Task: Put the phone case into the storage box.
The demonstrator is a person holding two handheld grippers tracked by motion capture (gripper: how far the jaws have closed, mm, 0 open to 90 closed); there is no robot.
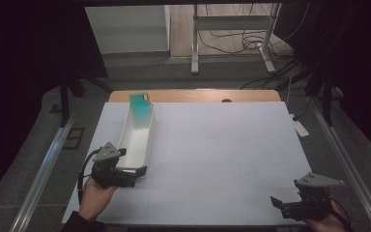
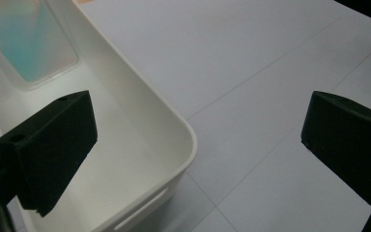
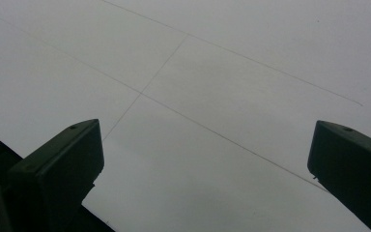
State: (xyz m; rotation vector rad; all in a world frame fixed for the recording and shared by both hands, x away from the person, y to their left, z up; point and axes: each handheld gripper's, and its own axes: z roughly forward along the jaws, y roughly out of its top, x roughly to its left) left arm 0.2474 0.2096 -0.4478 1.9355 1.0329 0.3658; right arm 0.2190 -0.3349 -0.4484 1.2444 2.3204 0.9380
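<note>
A long white tray [image 1: 150, 139] lies lengthwise on the left of the white table top [image 1: 222, 154]. A teal, translucent flat piece with rounded corners [image 1: 141, 108] leans inside its far end, and shows blurred [image 2: 29, 41] in the left gripper view. My left gripper [image 1: 136, 177] is at the tray's near end and open wide. In its own view [image 2: 198, 125] one jaw hangs over the tray's inside and the other over the table, with the tray's near corner [image 2: 186, 140] between them, untouched. My right gripper [image 1: 279, 205] is open near the front right edge, with nothing but bare table between its jaws [image 3: 205, 145].
A strip of wooden table top [image 1: 198, 95] shows behind the white sheet, with a small dark spot [image 1: 227, 101] on it. A white power strip [image 1: 299, 127] and cables lie on the floor to the right. A metal stand [image 1: 232, 24] is far behind.
</note>
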